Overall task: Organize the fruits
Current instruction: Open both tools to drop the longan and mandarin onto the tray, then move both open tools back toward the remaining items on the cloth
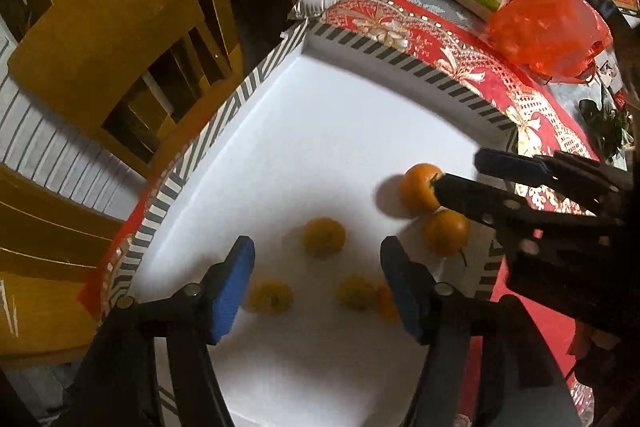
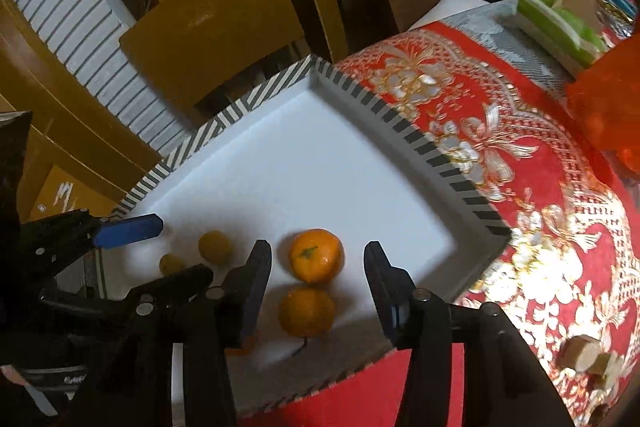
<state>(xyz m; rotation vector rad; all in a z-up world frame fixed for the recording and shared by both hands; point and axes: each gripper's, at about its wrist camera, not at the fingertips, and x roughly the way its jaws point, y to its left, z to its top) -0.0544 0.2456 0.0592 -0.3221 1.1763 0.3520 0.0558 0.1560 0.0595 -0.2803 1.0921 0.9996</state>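
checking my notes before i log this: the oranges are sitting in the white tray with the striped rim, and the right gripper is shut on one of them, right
Not quite. The oranges do sit in the white tray with the striped rim, but the right gripper is not shut on one. The right wrist view shows its fingers spread apart, with two oranges lying between them untouched.

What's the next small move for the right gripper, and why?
Probably lift the right gripper clear. Its jaws stand open with pads off the round orange mandarin between them, which rests on the white striped-rim tray beside a second mandarin. Then head for the red plastic bag.
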